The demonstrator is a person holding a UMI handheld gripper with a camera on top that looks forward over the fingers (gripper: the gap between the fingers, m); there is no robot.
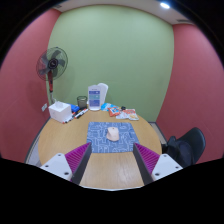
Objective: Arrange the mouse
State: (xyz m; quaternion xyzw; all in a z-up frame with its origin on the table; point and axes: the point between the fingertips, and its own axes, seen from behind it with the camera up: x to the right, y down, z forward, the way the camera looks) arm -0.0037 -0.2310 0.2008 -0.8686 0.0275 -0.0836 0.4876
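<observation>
A pale, pinkish-white mouse lies on a blue patterned mouse mat in the middle of a round wooden table. My gripper is held above the near part of the table, short of the mat. Its fingers are spread wide, with the magenta pads showing at either side, and nothing is between them. The mouse is ahead of the fingers, roughly centred between them.
At the far side of the table stand a white box-like appliance, a white and blue container and small cluttered items. A standing fan is behind at the left. A black chair is at the right.
</observation>
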